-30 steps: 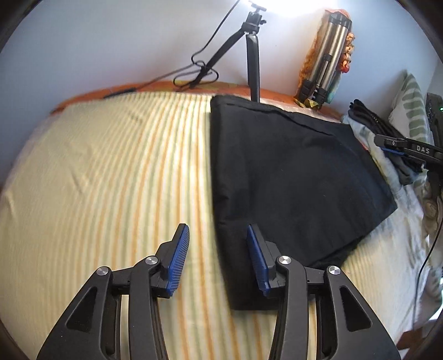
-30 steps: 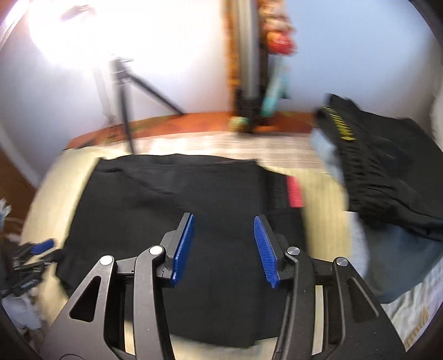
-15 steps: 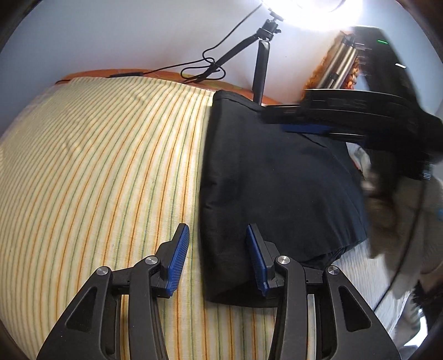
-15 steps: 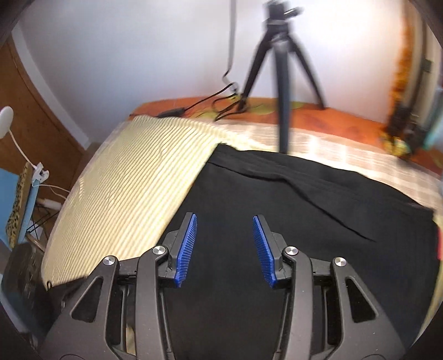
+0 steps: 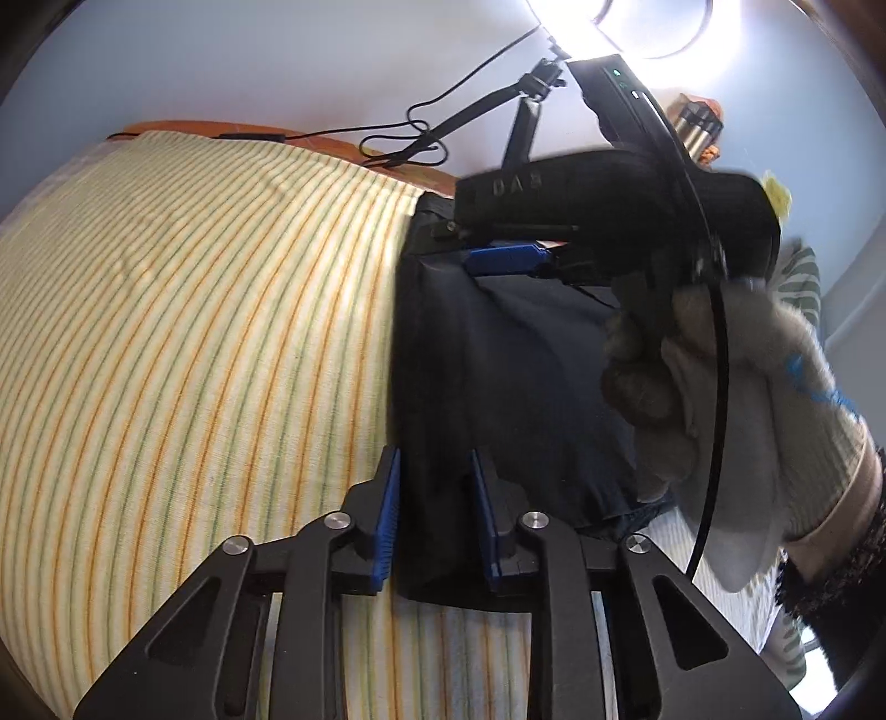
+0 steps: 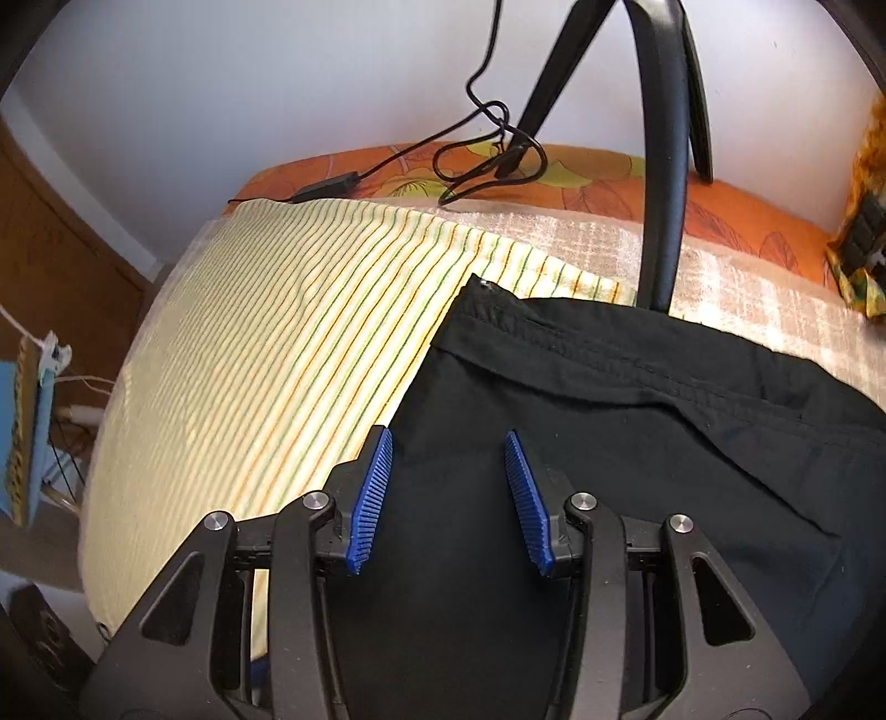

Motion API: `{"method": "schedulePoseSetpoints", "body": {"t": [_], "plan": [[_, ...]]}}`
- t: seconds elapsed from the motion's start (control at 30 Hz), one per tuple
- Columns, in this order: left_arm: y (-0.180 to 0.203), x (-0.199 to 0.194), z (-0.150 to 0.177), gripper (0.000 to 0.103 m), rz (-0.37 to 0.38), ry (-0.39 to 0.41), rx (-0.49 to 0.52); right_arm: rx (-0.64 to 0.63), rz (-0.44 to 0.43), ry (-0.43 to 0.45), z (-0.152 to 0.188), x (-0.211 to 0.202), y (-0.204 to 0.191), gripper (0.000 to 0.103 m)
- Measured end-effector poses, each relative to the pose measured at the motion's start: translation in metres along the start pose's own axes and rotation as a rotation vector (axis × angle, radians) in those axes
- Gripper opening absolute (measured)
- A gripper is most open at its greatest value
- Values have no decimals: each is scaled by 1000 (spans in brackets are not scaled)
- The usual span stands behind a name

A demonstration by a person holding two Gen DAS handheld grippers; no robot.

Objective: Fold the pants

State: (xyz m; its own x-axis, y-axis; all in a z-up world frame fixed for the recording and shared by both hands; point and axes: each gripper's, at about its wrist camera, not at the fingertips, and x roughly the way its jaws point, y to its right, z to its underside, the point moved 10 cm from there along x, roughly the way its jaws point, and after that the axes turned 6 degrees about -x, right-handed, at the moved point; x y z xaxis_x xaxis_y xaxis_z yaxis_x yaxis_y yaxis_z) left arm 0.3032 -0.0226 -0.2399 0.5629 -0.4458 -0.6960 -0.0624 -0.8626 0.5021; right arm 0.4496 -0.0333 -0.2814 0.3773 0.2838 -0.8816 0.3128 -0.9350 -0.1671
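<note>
Black pants [image 5: 498, 387] lie folded on a bed with a yellow striped sheet [image 5: 194, 332]. My left gripper [image 5: 434, 520] is open, its two blue pads either side of the near corner of the pants' left edge. My right gripper [image 6: 451, 498] is open over the black pants [image 6: 637, 471], just inside their left edge near the top corner. It also shows in the left wrist view [image 5: 509, 257], held by a gloved hand above the far end of the pants.
A black tripod [image 6: 659, 166] stands at the bed's far edge with a cable [image 6: 476, 155] coiled on the orange sheet [image 6: 581, 171]. A bright lamp [image 5: 637, 22] glares on the wall. Wooden furniture [image 6: 55, 249] stands left of the bed.
The left gripper moved in onto the pants' near corner and narrowed. The right gripper swung left and came down over the pants' far left edge.
</note>
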Motion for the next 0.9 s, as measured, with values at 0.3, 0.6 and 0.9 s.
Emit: {"method": "schedulePoseSetpoints", "body": {"t": [0.3, 0.6, 0.9], "plan": [[14, -6, -3, 20, 52, 38, -1, 16, -17, -109, 12, -3, -28, 59], [27, -11, -6, 20, 18, 55, 46, -109, 148, -168, 27, 17, -37, 34], [16, -2, -6, 58, -22, 30, -25, 11, -2, -100, 23, -5, -29, 7]]}}
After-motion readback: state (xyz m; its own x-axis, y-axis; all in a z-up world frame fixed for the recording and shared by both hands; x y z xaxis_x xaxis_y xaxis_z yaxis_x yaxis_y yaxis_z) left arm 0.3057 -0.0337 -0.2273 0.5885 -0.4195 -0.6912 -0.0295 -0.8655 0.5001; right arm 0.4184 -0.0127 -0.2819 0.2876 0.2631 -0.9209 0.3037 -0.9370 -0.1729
